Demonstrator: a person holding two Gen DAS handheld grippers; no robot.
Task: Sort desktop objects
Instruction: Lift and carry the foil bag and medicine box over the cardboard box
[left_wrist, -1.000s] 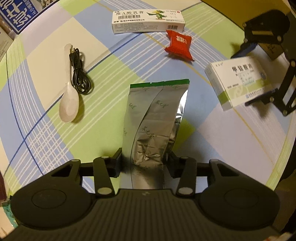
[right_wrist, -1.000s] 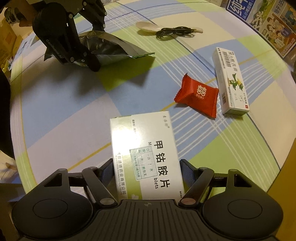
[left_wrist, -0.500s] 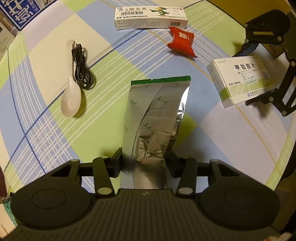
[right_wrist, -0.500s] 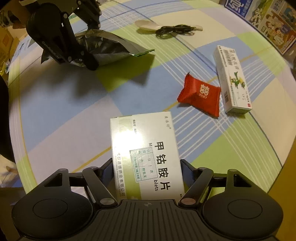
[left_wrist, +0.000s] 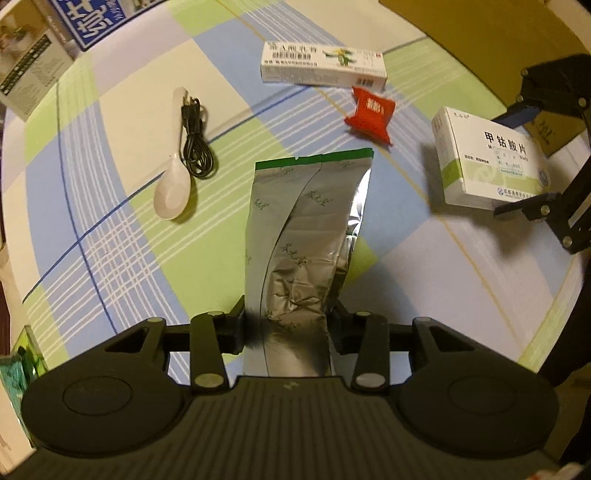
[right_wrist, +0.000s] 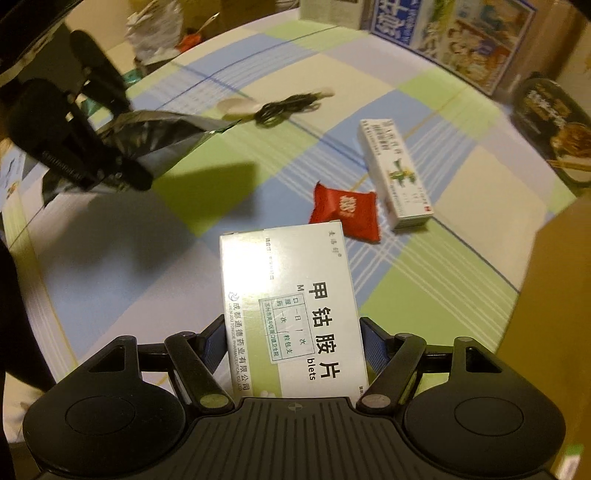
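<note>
My left gripper is shut on a silver foil pouch with a green top edge and holds it above the checked tablecloth; it also shows in the right wrist view. My right gripper is shut on a white and green medicine box, lifted off the cloth; the box also shows in the left wrist view. On the cloth lie a red candy packet, a long white ointment box, a white spoon and a coiled black cable.
Printed boxes stand along the far edge of the table, with a dark round container at the right. A crumpled white bag sits at the far left. A brown cardboard surface borders the table on the right.
Both grippers have lifted and drawn back with their loads. The right wrist view has tilted up, showing more of the table's far edge. The things on the cloth have not moved.
</note>
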